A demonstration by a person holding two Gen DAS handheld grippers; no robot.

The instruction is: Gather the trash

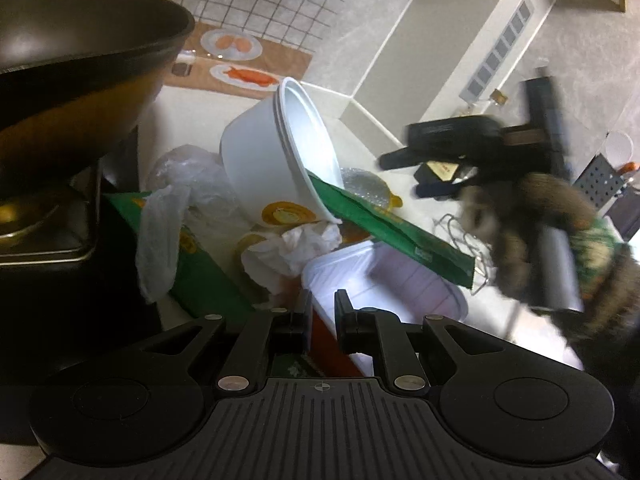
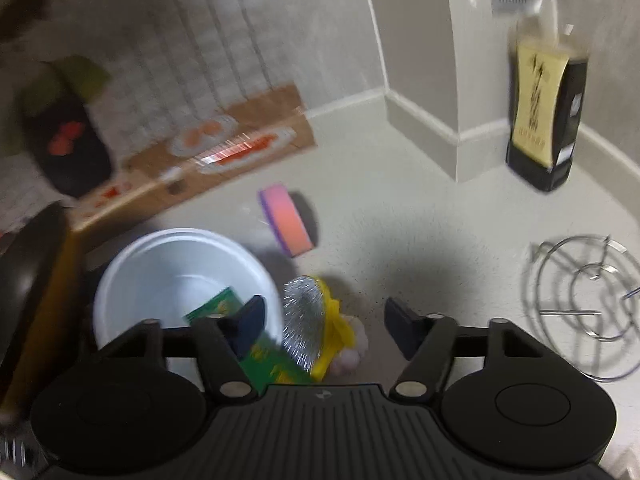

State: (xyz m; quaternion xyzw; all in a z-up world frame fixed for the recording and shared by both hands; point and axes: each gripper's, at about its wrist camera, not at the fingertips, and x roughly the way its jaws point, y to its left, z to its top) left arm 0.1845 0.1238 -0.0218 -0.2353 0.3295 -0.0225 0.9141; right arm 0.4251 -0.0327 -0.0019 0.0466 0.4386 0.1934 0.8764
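Your left gripper (image 1: 322, 312) has its fingers drawn nearly together, pinching the near rim of a white rectangular tray (image 1: 384, 276); the rim passes between the pads. Your right gripper (image 2: 324, 320) stands with its fingers apart and nothing between the pads.

Trash, as found: the tray sits low in the left view, with a green paper bag (image 1: 384, 224) lying tilted across its far edge. The bag's upper end runs into a white foam bowl (image 1: 276, 156) tipped on its side, mouth facing right. Beside the bowl lie crumpled white paper (image 1: 292, 248) and a clear plastic bag (image 1: 168, 220). From the right view, the same bowl (image 2: 180, 280) shows its open mouth with the green bag (image 2: 272, 356) poking out, just beyond your left finger.

Other items on the counter: a steel scourer with yellow backing (image 2: 308, 320) beside the bowl, a pink-and-purple sponge (image 2: 286, 220) farther back, a wire trivet (image 2: 588, 300) at right, and a dark bottle (image 2: 544, 120) near the wall. A black pan (image 1: 80, 40) fills the upper left of the left view. The right view is blurred.
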